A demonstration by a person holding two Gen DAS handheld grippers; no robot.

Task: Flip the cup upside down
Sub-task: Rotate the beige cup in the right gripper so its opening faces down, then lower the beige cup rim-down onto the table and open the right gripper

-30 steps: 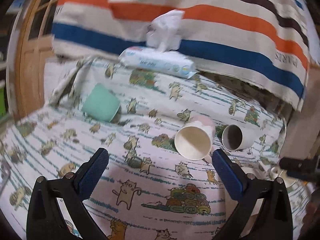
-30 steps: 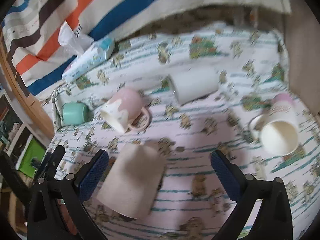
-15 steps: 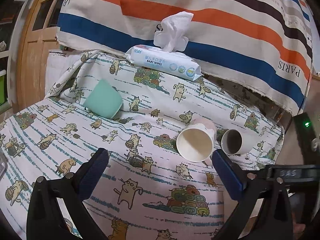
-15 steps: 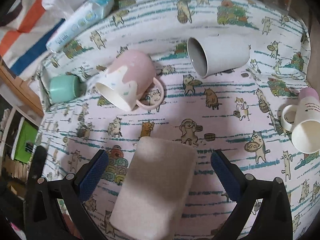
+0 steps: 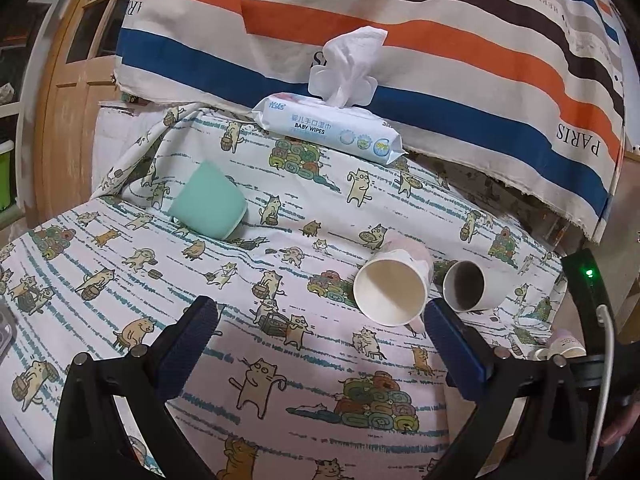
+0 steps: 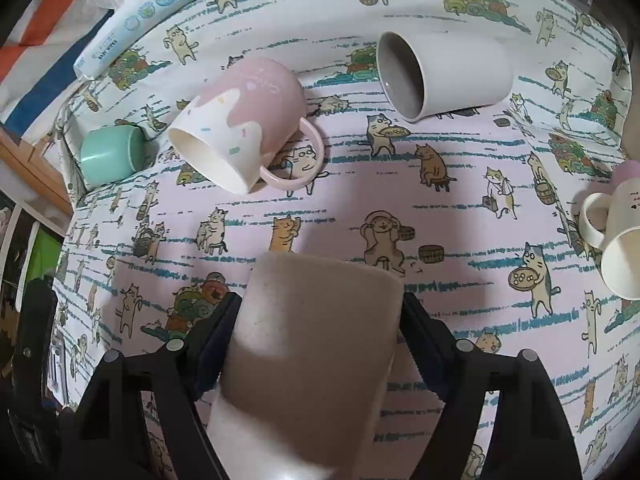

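Note:
In the right wrist view a beige handleless cup point(image 6: 312, 344) lies on its side on the cat-print cloth, base away from me. My right gripper point(image 6: 320, 320) has closed on its sides, both pads touching it. A pink and white mug point(image 6: 244, 120), a grey cup point(image 6: 444, 72), a mint cup point(image 6: 110, 154) and a white mug point(image 6: 616, 240) also lie on their sides. My left gripper point(image 5: 320, 328) is open and empty above the cloth, with the pink and white mug point(image 5: 390, 292) by its right finger.
A pack of baby wipes point(image 5: 328, 128) lies at the far edge against a striped cloth point(image 5: 400, 40). A wooden frame point(image 5: 60, 100) stands on the left. The grey cup point(image 5: 470, 286) and mint cup point(image 5: 208, 200) show in the left wrist view.
My right gripper has moved forward over the beige cup and closed its fingers onto it. The left gripper has drifted slightly and stayed open.

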